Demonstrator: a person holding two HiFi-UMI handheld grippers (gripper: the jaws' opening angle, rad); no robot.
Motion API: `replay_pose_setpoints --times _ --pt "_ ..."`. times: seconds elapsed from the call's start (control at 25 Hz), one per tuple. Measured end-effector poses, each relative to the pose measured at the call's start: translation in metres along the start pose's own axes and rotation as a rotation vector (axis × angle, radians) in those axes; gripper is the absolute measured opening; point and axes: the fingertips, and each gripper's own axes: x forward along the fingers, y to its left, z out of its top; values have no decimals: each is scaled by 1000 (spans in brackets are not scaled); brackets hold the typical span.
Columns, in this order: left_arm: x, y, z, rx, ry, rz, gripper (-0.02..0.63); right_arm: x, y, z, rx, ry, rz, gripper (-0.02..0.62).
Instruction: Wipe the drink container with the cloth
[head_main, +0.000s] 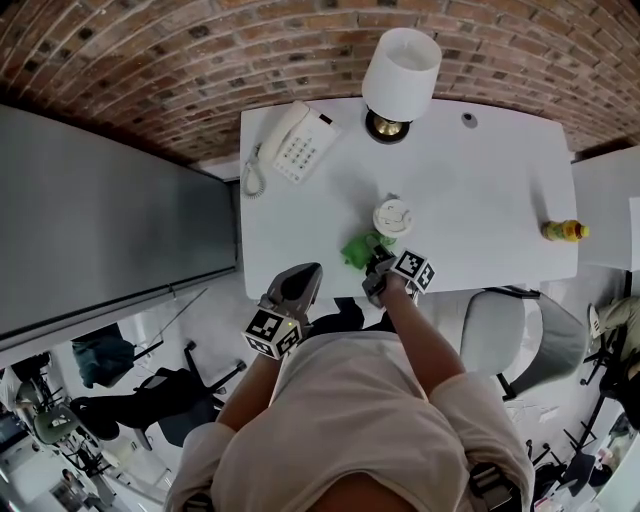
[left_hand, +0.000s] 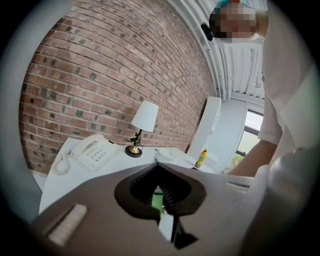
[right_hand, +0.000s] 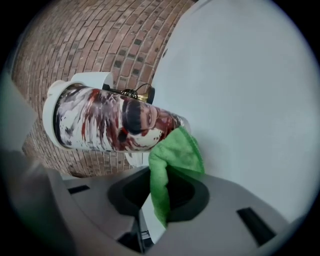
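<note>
Right gripper (head_main: 379, 263) forward over table (head_main: 480, 190), fingers tight on cloth (right_hand: 177, 150) against drink container (right_hand: 110, 120); left gripper (head_main: 308, 272) beside it, fingers together

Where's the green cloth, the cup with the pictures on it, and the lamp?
green cloth (right_hand: 175, 152), right gripper view, on its bunched upper fold.
cup (right_hand: 107, 122), right gripper view, on its printed side.
lamp (head_main: 402, 62), head view, on its white shade.

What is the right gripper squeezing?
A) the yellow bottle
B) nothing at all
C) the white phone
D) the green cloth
D: in the right gripper view, the right gripper has its jaws shut on the green cloth, right by the printed cup.
</note>
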Motion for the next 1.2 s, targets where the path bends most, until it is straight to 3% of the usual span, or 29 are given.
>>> replay_pose_setpoints --times 1.2 --pt "-19 -22 5 27 -55 5 6 -34 81 1 -48 -30 227 69"
